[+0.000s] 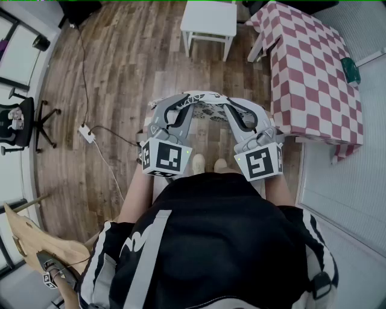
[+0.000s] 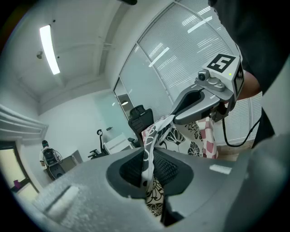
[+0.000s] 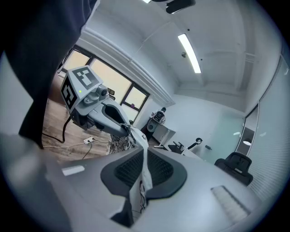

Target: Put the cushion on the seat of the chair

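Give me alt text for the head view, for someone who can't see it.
From above, a person holds a patterned cushion between the left gripper and right gripper, both shut on its edges, over a wood floor. A white chair stands ahead, a checked table at right.

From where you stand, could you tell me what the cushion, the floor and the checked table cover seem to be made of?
Cushion: soft printed cloth, white with black flowers; its edge folds and hangs limp.
Floor: wood-look planks, matt, showing grain and seams; real wood or laminate, unclear.
Table cover: probably cloth, red-and-white checks, draping over the edge.
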A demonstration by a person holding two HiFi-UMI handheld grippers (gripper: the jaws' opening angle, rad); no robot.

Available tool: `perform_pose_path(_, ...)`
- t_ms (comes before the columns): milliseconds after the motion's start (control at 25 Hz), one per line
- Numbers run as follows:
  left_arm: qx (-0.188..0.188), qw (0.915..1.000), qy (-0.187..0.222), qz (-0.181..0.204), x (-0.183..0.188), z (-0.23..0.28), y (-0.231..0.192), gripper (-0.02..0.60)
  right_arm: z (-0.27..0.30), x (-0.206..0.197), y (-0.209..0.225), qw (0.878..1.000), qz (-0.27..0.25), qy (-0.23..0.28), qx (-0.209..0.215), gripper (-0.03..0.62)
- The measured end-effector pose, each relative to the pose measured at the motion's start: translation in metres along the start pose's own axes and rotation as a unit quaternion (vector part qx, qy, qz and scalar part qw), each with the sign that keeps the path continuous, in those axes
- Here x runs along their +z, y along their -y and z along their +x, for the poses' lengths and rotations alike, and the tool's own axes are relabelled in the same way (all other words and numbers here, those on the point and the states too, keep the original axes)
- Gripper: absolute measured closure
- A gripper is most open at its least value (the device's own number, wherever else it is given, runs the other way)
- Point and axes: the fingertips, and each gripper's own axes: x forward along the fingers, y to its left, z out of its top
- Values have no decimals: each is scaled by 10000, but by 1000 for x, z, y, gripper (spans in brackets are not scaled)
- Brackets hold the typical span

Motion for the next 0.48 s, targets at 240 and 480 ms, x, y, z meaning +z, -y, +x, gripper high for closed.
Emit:
perform_pose_path(240, -37, 9999, -83, -115, -4, 6, 0, 546, 7, -3, 4, 9999, 78, -73, 30, 571)
perform_pose_path(480, -42, 9999, -105, -80, -11, 6, -4, 546, 13, -4, 0, 9999, 42, -101, 13, 571)
